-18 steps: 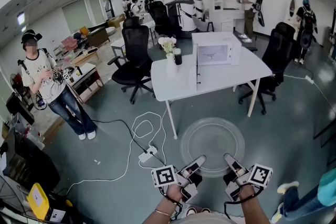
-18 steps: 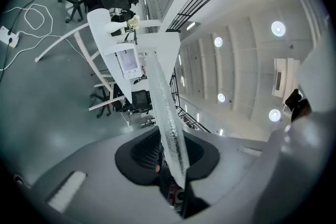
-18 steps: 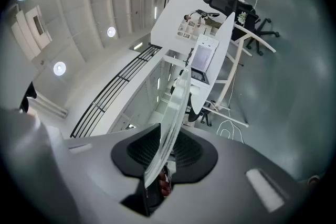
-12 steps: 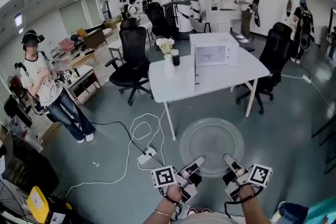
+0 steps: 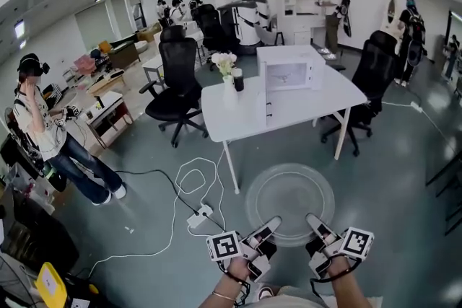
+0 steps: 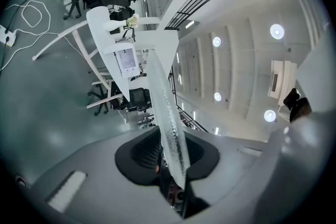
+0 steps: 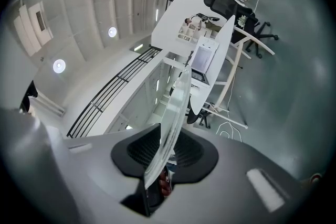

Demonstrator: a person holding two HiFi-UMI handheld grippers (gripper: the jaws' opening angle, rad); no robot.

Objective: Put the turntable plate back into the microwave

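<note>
Status: pickup complete, insertion outstanding.

The left gripper [image 5: 267,226] and the right gripper [image 5: 315,220] each pinch the near rim of the turntable plate [image 5: 290,202]. The plate is carried roughly level above the floor, well apart from the table [image 5: 238,112]. The microwave [image 5: 289,72] stands toward the far edge of the tabletop.

Remaining steps: approach, insert and seat the plate.

The gripper views show the glass edge-on, clamped between the pads. Only the head view shows the full disc with both grippers on it.
</note>
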